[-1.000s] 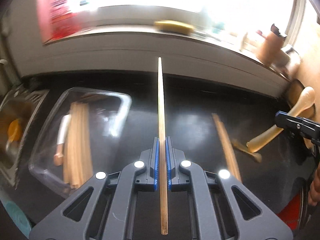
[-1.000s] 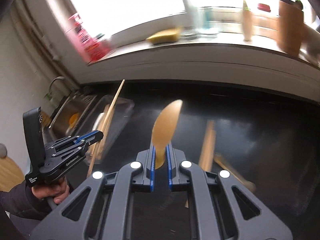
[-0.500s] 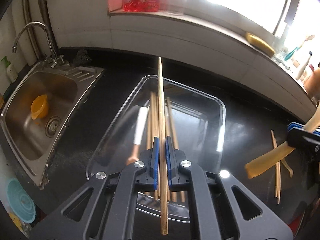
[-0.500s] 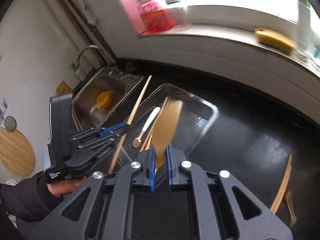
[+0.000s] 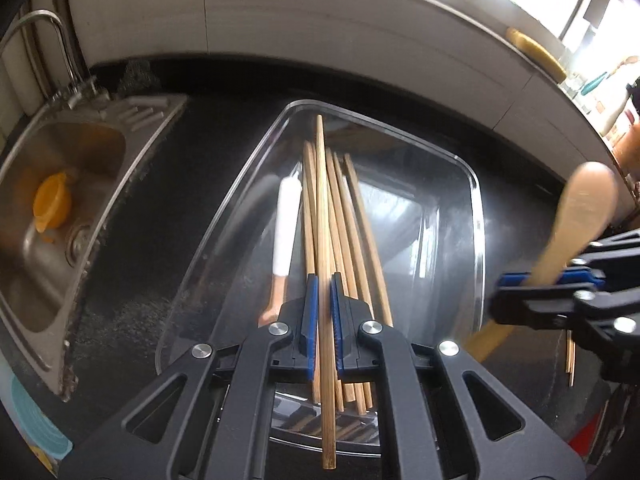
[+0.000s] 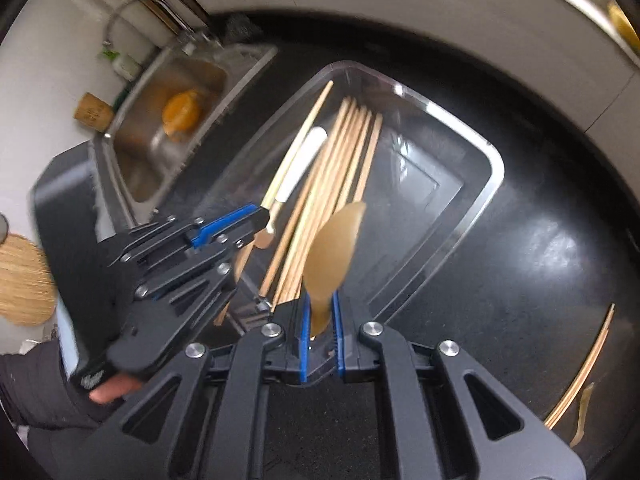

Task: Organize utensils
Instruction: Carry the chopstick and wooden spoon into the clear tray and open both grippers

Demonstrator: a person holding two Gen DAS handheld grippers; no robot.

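Note:
My left gripper (image 5: 323, 290) is shut on a single wooden chopstick (image 5: 322, 200) and holds it lengthwise over the clear plastic tray (image 5: 474, 216). The tray holds several wooden chopsticks (image 5: 352, 220) and a white-handled utensil (image 5: 285, 232). My right gripper (image 6: 320, 308) is shut on a tan spoon (image 6: 334, 252), bowl end forward, above the tray's near edge (image 6: 486, 184). The right gripper also shows at the right of the left wrist view (image 5: 552, 284). The left gripper shows at the left of the right wrist view (image 6: 236, 220).
A steel sink (image 5: 52, 216) with an orange cup (image 5: 52, 202) lies left of the tray. A pair of chopsticks (image 6: 580, 380) and a small tan utensil (image 6: 582, 412) lie on the black counter at the right. A white wall and windowsill run behind.
Both grippers moved left and down toward the tray, carrying the chopstick and the spoon. The tray now fills the middle of both views.

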